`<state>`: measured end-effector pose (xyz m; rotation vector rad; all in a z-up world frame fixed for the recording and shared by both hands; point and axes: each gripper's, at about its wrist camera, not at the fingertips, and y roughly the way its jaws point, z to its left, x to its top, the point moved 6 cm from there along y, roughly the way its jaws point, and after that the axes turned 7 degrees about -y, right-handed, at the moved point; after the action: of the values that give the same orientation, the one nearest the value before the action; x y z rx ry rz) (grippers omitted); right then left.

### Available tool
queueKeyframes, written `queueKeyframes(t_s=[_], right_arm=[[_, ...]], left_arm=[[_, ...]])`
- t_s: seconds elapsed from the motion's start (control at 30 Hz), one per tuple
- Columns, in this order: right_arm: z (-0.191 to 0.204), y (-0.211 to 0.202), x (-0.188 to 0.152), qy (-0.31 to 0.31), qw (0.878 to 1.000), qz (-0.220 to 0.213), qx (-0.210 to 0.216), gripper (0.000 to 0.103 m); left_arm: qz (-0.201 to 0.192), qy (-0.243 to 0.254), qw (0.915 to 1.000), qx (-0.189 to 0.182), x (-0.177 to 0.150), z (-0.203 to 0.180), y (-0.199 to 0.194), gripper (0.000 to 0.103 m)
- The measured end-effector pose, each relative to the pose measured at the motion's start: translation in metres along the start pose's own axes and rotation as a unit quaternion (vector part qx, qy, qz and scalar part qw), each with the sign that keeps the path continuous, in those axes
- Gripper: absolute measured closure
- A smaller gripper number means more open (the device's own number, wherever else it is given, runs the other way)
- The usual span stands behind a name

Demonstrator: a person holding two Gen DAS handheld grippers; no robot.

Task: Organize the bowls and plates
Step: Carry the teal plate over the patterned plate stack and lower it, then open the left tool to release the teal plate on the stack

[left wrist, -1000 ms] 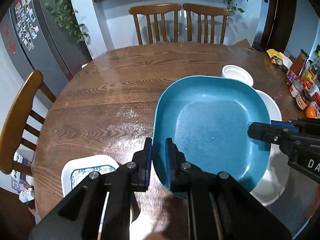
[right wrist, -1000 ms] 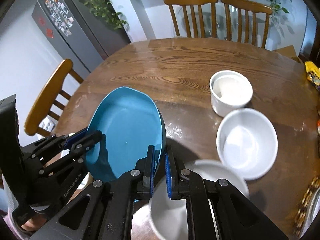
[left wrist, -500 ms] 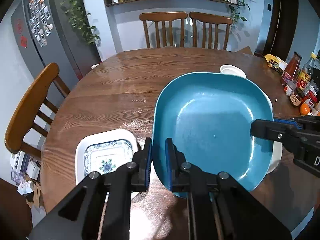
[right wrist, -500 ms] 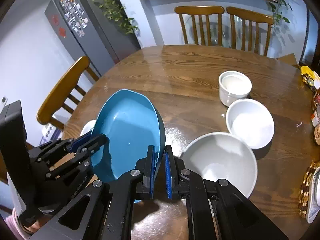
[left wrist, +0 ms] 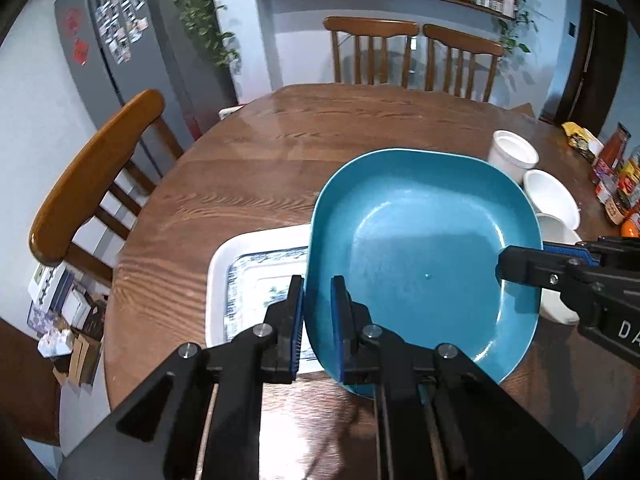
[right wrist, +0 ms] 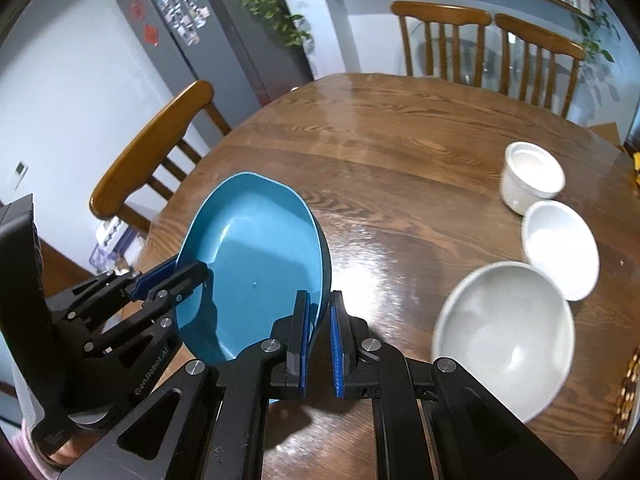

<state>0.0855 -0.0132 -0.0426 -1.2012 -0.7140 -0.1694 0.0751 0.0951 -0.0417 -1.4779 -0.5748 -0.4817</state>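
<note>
Two hand-held grippers shared one load: the left hand-held gripper [left wrist: 318, 312] pinched the near left rim of the blue plate [left wrist: 420, 256], and the right hand-held gripper [right wrist: 319, 320] pinched the opposite rim, each pair of jaws pressed close with only the thin edge between them. Holding it at both sides looked like a way to keep a wide, shallow dish level and stop it twisting, which a single pinch at one edge would probably not manage. The plate hung clear of the tabletop [left wrist: 248, 168], its left part above the white patterned plate [left wrist: 256, 264], so stacking it there seemed the likely aim.

The blue plate was a rounded square with a raised lip, smooth and glossy, apparently glazed ceramic or melamine; I could not tell which. The patterned plate beneath was rectangular with soft corners and blue decoration inside a white border. To the right, well apart from the plates, sat three white vessels in a loose row: a large bowl [right wrist: 504, 340], a smaller bowl [right wrist: 560, 248] just beside it, and a straight-walled cup [right wrist: 530, 176]. The round tabletop was varnished wood with strong grain and a bright sheen.
</note>
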Motion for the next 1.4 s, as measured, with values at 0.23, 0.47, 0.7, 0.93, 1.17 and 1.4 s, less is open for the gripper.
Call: queueKeyframes(t_s=[0.23, 0.47, 0.7, 0.93, 1.17, 1.4], right_arm=[[0.031, 0.03, 0.016, -0.02, 0.999, 0.02, 0.018, 0.092], [0.053, 0.072, 0.025, -0.029, 0.998, 0.054, 0.03, 0.092], [0.06, 0.116, 0.026, -0.026, 0.995, 0.097, 0.023, 0.092], [0.053, 0.138, 0.021, -0.015, 0.992, 0.126, 0.015, 0.092], [0.047, 0.143, 0.021, -0.015, 0.991, 0.13, -0.005, 0.092], [0.049, 0.14, 0.023, -0.025, 0.992, 0.126, -0.017, 0.092]], left_arm=[[0.017, -0.025, 0.9993, 0.023, 0.0, 0.045, 0.015, 0.092], [0.04, -0.041, 0.9976, 0.039, -0.001, 0.076, 0.036, 0.092], [0.084, -0.051, 0.9943, 0.042, -0.014, 0.09, 0.068, 0.093], [0.1, -0.044, 0.9934, 0.036, -0.02, 0.088, 0.081, 0.093], [0.101, -0.029, 0.994, 0.031, -0.02, 0.081, 0.083, 0.093], [0.103, -0.025, 0.9936, 0.038, -0.021, 0.081, 0.087, 0.091]])
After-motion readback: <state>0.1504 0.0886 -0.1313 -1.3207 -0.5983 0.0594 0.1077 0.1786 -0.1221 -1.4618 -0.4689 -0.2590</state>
